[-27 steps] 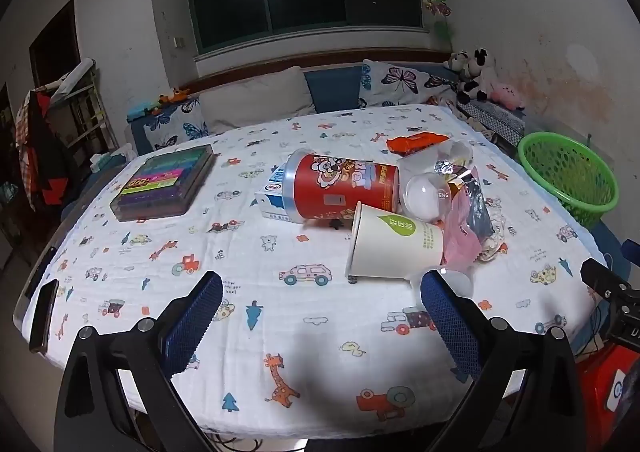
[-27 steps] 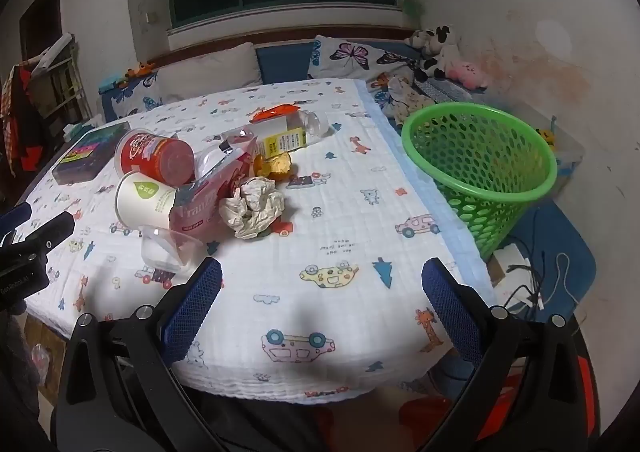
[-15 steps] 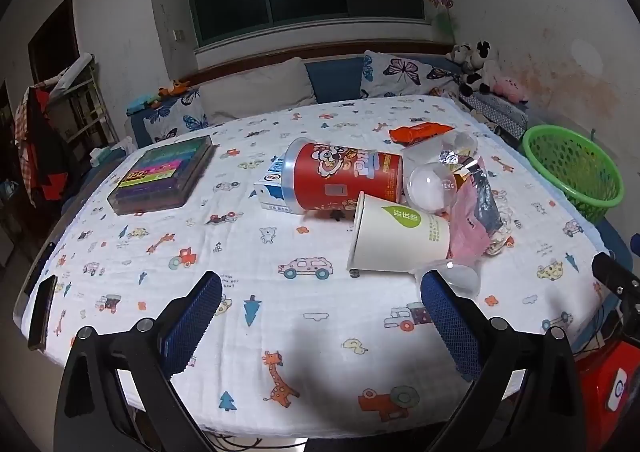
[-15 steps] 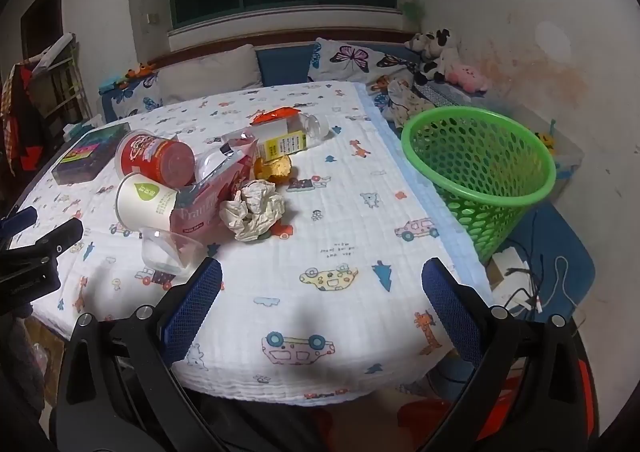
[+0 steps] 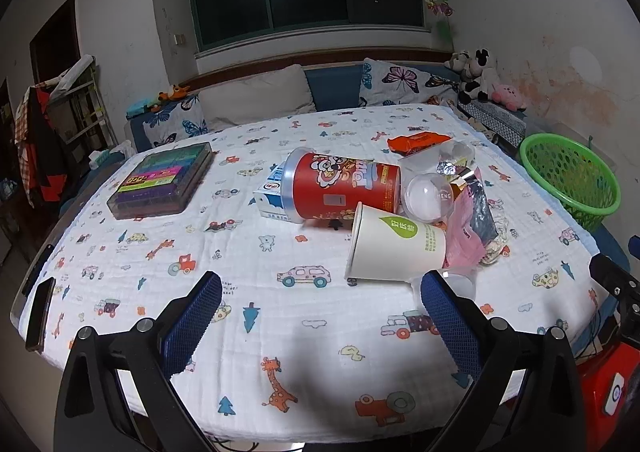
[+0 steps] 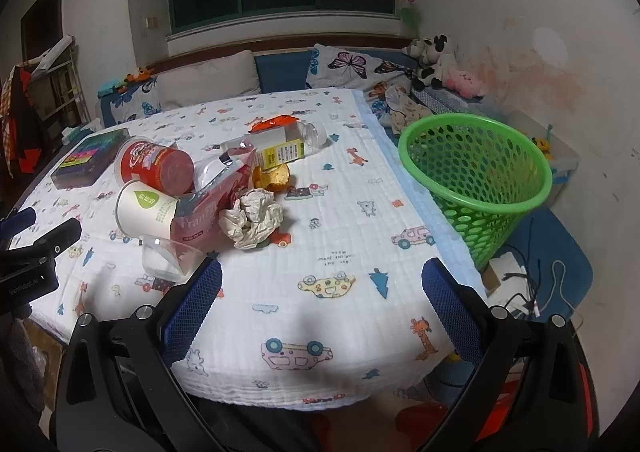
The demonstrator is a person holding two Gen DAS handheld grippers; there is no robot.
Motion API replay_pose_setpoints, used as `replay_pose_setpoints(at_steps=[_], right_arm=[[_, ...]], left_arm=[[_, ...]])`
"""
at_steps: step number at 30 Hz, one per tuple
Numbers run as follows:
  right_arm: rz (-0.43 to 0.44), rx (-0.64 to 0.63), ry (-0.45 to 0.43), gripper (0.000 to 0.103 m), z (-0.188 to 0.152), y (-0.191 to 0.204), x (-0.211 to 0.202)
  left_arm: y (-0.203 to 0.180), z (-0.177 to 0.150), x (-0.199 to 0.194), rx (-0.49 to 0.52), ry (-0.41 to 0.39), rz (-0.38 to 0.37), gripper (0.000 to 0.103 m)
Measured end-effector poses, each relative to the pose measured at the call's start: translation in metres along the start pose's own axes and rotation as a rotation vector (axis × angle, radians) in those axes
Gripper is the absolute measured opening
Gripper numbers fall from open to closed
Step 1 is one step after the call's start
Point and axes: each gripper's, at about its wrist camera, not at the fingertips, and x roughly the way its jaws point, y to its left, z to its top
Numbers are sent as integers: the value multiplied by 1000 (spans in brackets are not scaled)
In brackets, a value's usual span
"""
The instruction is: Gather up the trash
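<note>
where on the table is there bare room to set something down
Free: the near cloth strip between the left tongs and the paper cup; the cloth between the crumpled tissue and green basket. Crowded: around the red snack can and pink wrapper.

Both wrist views look forward and slightly downward across the table point(image 5: 120, 252) from its near edge. Shared: central trash pile, green basket point(image 6: 476, 172).
</note>
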Motion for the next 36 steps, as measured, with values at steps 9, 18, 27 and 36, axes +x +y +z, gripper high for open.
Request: replay_pose_setpoints(at_steps=[9, 18, 27, 36], right_arm=[[-1, -4, -5, 99, 0, 2, -1], [-5, -6, -4, 99, 0, 2, -1], [-5, -6, -6, 99, 1, 2, 0], [-1, -8, -3, 99, 5, 1, 2]], left_arm=[[-1, 1, 0, 2, -3, 4, 96], [-5, 1, -2, -3, -10, 9, 96], [3, 5, -2, -5, -11, 6, 96], [3, 5, -1, -5, -7, 6, 96]])
